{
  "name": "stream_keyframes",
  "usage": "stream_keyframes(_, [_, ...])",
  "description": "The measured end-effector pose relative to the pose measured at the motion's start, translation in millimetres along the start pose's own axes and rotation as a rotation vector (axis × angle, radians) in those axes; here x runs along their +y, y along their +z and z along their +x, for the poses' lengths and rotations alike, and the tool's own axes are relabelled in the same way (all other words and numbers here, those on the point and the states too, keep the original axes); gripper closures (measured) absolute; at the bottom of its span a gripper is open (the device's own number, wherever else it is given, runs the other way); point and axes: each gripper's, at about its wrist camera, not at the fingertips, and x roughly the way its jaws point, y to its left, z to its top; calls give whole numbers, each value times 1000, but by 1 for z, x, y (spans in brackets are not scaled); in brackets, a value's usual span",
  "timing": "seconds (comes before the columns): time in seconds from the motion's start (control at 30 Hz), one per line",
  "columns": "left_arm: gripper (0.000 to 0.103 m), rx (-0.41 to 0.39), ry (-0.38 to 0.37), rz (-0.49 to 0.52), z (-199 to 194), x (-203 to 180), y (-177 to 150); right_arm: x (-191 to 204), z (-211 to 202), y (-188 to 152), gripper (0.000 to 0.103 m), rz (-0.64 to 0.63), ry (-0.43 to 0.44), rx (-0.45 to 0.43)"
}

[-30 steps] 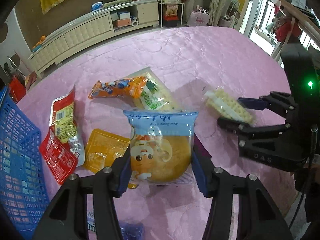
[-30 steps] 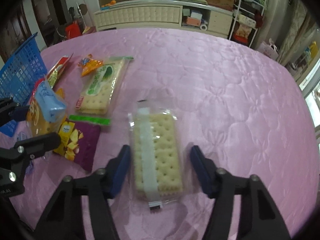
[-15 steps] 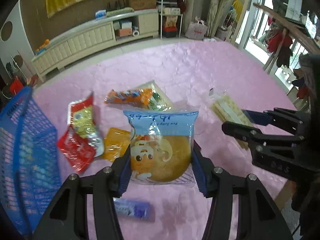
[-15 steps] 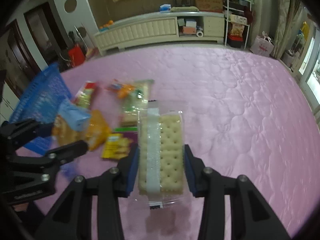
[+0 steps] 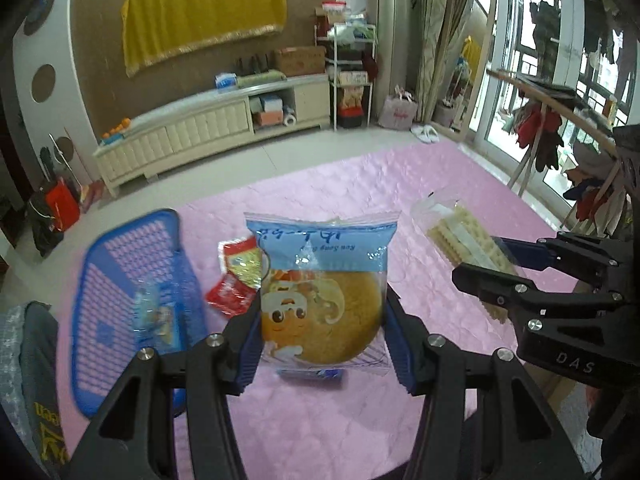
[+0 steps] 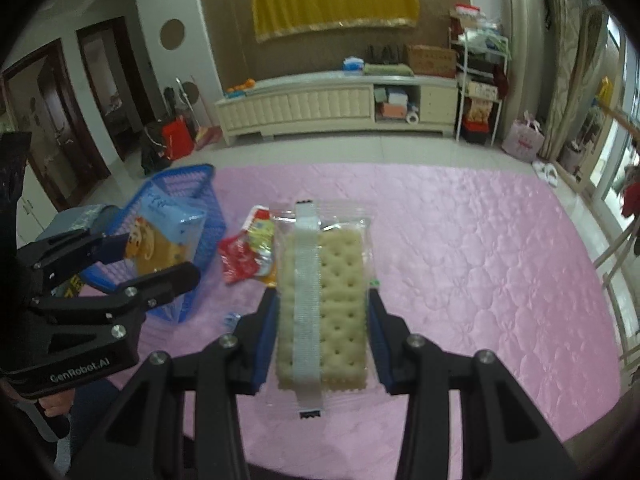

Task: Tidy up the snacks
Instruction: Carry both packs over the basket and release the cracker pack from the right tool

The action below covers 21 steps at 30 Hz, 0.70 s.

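Observation:
My left gripper (image 5: 322,344) is shut on a blue-topped bun packet (image 5: 322,292) and holds it well above the pink table. It also shows in the right wrist view (image 6: 160,240), just in front of the blue basket (image 6: 188,184). My right gripper (image 6: 322,340) is shut on a clear cracker packet (image 6: 324,300), also lifted; it shows in the left wrist view (image 5: 464,240) to the right. The blue basket (image 5: 120,264) stands at the table's left with a snack packet (image 5: 154,316) inside.
A red and yellow snack bag (image 6: 248,252) lies on the pink quilted table (image 6: 460,260) beside the basket, also in the left wrist view (image 5: 236,276). A small blue wrapper (image 5: 310,374) lies below the bun. A cream cabinet (image 6: 320,108) stands beyond the table.
Both grippers have risen higher above the table with their packets. The left one has swung toward the basket, which now shows more fully. The right gripper closed on the crackers a second ago.

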Motion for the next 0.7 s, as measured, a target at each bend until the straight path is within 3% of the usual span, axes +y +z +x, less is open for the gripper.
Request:
stream_keyframes(0.37, [52, -74, 50, -26, -76, 54, -15, 76, -33, 11, 57, -69, 72, -57])
stream_keyframes(0.7, [52, -78, 131, -111, -104, 130, -28, 130, -16, 40, 56, -137, 130, -64])
